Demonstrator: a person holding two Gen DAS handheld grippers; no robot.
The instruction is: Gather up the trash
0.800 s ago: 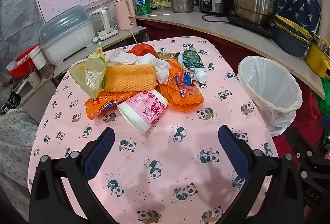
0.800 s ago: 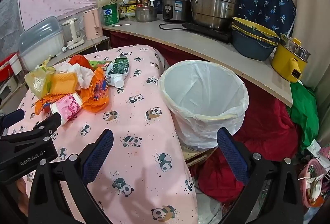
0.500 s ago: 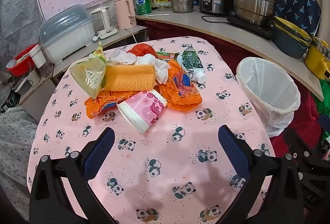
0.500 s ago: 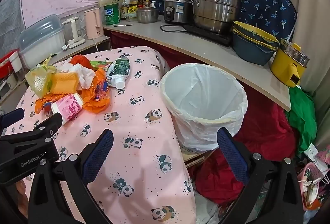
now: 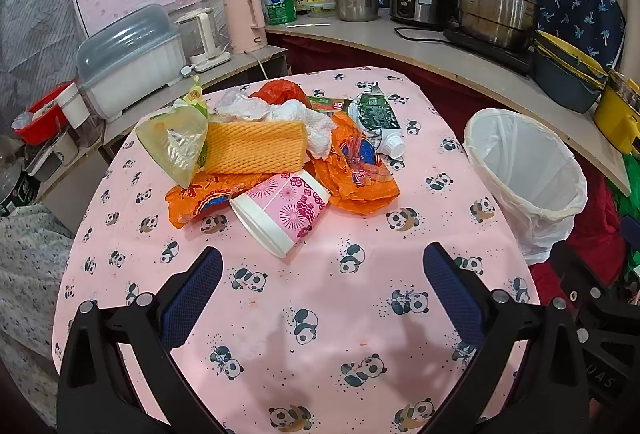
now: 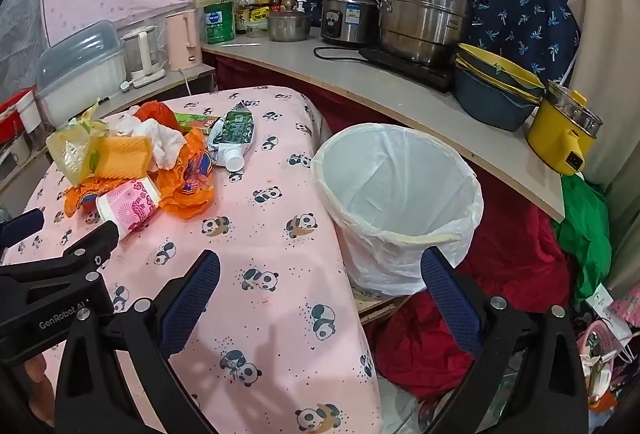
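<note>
Left wrist view: left gripper [image 5: 322,268] hung tilted down over the pink panda tablecloth [image 5: 320,334], jaws spread wide, nothing between them
Right wrist view: right gripper [image 6: 320,270] also spread wide and empty, poised above the table's right edge, with the bin just beyond its right finger
Trash heap: piled at the table's middle, ahead of the left gripper and apart from both
Paper cup: pink paper cup [image 5: 280,212] lay on its side at the near edge of the heap, mouth toward the left gripper
Foam net: orange foam net [image 5: 256,146] sat on top, touching the yellow-green plastic bag [image 5: 176,142] to its left
Wrappers: orange wrappers [image 5: 356,174] under and right of the cup
Tissue: crumpled white tissue [image 5: 312,130] behind the net
Tube: green squeezed tube [image 5: 378,122] with white cap at the heap's right side
Bin: white-lined trash bin [image 6: 396,202] stood just beside the table's right edge, its liner looked empty
Counter: counter [image 6: 400,86] behind held a steel pot [image 6: 428,18] and a yellow cooker [image 6: 564,134]
Person: fingertips [image 6: 38,374] showed low left under the left gripper's body
</note>
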